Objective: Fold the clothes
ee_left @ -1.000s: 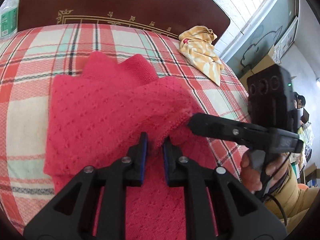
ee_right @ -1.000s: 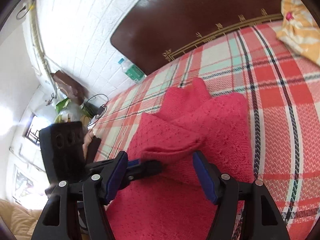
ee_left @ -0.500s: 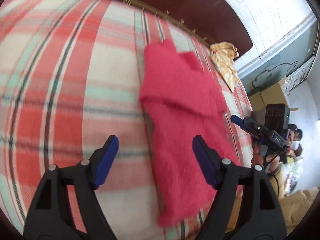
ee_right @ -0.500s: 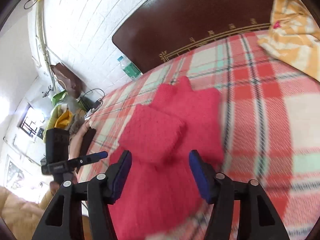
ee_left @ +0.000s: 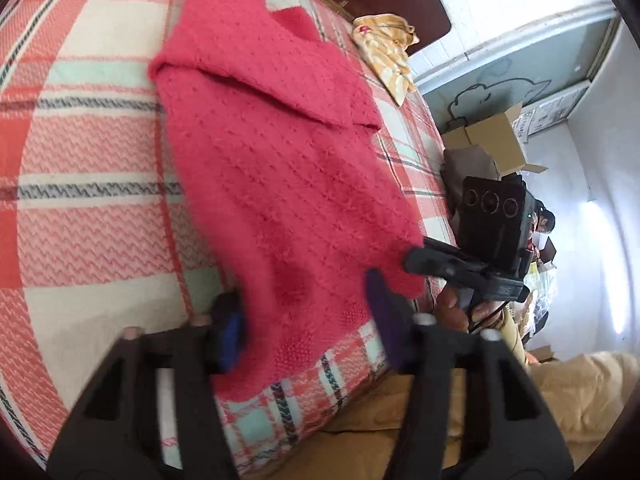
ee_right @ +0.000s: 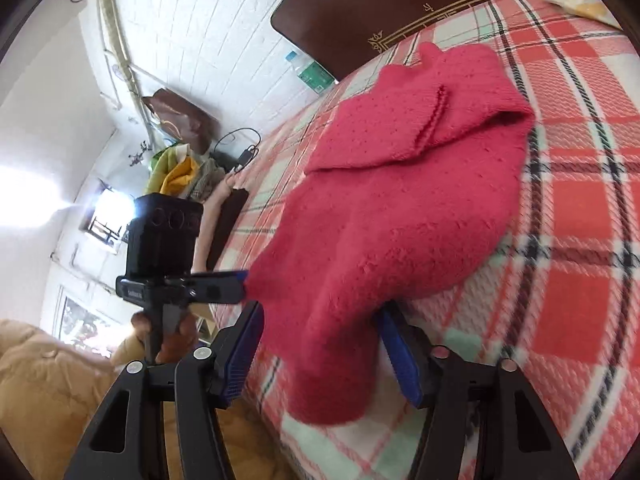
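Red knit sweater (ee_left: 280, 168) lies on the plaid bedspread (ee_left: 80, 208), sleeves folded in across its upper part, hem end reaching the near edge of the bed and drooping slightly over it. Left gripper (ee_left: 308, 328) straddles one hem corner: jaws have just been closing, knit between the blue pads, but a gap shows on the right pad's side and blur hides whether the other pad presses; no firm clamp visible. Right gripper (ee_right: 324, 352) straddles the other hem corner (ee_right: 332, 380), jaws likewise just closing, fabric hanging between the pads with space left on both sides. Each gripper appears in the other's view at the sweater's edge, held by a hand (ee_right: 168, 340). Yellow patterned cloth (ee_left: 388, 52) lies farther up the bed near the dark wooden headboard (ee_right: 400, 4). Cardboard box (ee_left: 492, 140) beyond the bed; plastic bottle (ee_right: 312, 72) beside the headboard.
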`<act>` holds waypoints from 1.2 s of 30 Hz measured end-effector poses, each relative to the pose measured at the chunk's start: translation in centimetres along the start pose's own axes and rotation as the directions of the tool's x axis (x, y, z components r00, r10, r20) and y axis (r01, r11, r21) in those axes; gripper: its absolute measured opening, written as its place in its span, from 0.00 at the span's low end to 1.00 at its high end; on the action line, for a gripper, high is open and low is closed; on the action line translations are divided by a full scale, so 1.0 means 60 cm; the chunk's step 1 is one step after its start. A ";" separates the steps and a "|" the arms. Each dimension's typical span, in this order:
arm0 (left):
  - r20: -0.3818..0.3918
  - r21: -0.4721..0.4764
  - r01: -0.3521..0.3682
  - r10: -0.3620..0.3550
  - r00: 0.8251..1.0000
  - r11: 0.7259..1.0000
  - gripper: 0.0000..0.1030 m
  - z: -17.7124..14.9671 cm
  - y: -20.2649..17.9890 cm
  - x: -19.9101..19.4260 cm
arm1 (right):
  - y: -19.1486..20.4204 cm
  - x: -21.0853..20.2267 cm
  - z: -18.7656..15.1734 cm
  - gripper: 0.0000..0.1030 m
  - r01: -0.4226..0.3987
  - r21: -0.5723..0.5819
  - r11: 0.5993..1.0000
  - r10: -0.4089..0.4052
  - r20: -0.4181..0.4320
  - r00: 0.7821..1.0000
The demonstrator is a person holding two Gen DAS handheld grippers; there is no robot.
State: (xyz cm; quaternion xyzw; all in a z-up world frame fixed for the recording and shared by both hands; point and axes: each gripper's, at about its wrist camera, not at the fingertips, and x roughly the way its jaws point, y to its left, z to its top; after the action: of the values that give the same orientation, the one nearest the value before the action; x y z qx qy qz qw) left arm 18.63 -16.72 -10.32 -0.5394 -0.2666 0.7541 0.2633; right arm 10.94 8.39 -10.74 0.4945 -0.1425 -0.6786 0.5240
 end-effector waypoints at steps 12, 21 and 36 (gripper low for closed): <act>0.138 -0.040 0.110 -0.103 0.985 0.993 0.26 0.028 0.004 -0.134 | 0.176 -0.145 0.045 0.56 0.243 -0.365 0.899 -0.228 0.084 0.970; 0.035 -0.047 -0.085 0.087 0.996 0.995 0.73 -0.028 0.039 -0.068 | 0.021 -0.071 -0.035 0.57 0.289 -0.016 0.957 -0.289 -0.098 0.952; 0.048 -0.050 -0.054 0.056 0.997 0.997 0.14 -0.005 0.009 -0.034 | 0.025 -0.055 -0.039 0.56 0.266 0.022 0.964 -0.265 -0.040 0.964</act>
State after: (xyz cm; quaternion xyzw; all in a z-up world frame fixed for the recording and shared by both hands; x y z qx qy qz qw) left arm 19.44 -18.49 -9.41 -0.5341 -0.2760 0.7674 0.2227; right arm 13.56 11.34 -9.05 0.5287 -0.0747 -0.7314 0.4242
